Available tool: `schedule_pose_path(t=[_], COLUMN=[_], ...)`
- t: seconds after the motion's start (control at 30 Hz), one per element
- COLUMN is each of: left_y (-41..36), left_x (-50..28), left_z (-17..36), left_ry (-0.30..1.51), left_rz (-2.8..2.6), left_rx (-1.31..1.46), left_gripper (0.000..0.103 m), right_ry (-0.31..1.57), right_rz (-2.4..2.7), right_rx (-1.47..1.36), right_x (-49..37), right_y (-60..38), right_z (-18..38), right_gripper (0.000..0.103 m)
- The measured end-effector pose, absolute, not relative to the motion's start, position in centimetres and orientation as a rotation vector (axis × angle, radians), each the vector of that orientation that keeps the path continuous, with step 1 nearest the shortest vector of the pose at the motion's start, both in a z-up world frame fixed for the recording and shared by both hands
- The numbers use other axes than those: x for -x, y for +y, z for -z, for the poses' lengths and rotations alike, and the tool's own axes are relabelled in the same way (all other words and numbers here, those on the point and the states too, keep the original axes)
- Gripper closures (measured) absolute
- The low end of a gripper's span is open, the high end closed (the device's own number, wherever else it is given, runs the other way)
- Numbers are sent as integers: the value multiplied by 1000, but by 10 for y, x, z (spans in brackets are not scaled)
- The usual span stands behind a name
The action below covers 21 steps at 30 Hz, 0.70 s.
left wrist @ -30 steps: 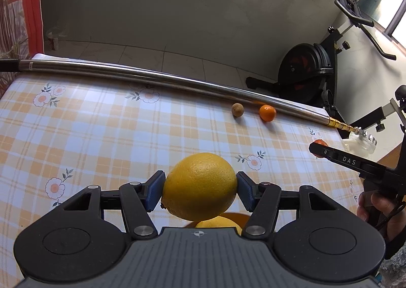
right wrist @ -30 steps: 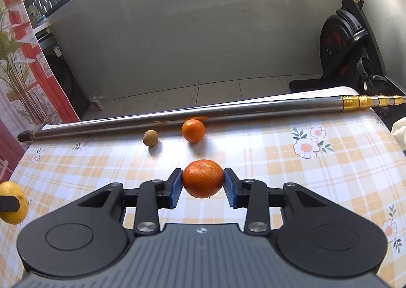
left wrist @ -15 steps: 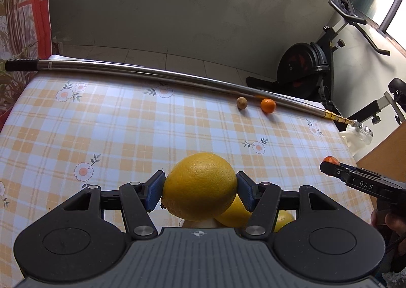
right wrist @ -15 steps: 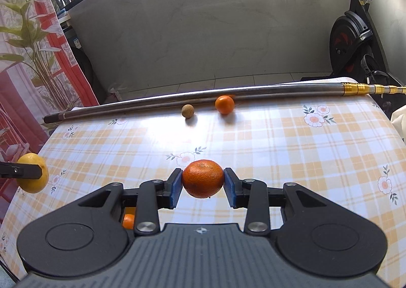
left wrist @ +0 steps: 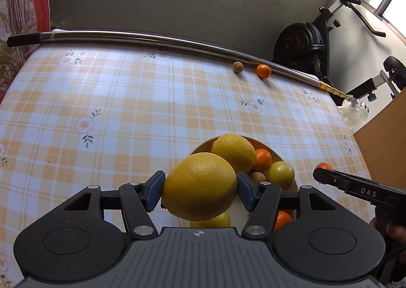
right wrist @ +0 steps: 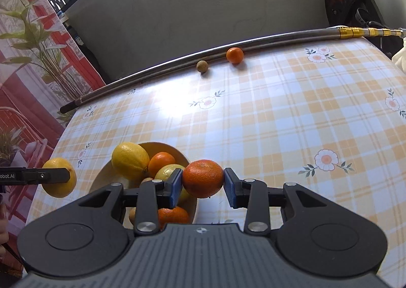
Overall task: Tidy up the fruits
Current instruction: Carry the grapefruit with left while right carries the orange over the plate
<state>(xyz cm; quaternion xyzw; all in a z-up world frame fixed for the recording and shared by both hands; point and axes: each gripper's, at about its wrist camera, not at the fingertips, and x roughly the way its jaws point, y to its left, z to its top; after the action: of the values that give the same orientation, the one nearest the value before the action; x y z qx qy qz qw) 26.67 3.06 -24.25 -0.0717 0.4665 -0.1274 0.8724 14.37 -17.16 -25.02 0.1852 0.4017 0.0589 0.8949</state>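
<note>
A long metal pole (left wrist: 157, 39) lies along the far edge of the checked tablecloth (left wrist: 127, 100), with a small brown fruit (left wrist: 238, 67) and a loose mandarin (left wrist: 263, 71) just beside it. Near the claws, a yellow bowl (right wrist: 101, 179) holds lemons and mandarins. The left gripper (left wrist: 199, 187) pinches a big lemon (left wrist: 199, 186) above the bowl's left side. The right gripper (right wrist: 203, 180) pinches a mandarin (right wrist: 203, 178) over the bowl's right rim.

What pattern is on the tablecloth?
Orange, pale blue and white checks with scattered white flowers on the tablecloth; clearest in the right wrist view.
</note>
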Motion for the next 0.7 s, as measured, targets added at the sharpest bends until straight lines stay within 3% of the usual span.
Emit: schedule_pose_path(t=[0.7], left_y=[-34], left_x=[-251], left_z=[263], left_ry=[1060], left_rz=[466], left_rx=[4], left_gripper=[39], right_ry=[818], right_rz=[-159], right_rx=[-361], right_x=[-125], right_y=[-164], right_z=[245], right_gripper=[65])
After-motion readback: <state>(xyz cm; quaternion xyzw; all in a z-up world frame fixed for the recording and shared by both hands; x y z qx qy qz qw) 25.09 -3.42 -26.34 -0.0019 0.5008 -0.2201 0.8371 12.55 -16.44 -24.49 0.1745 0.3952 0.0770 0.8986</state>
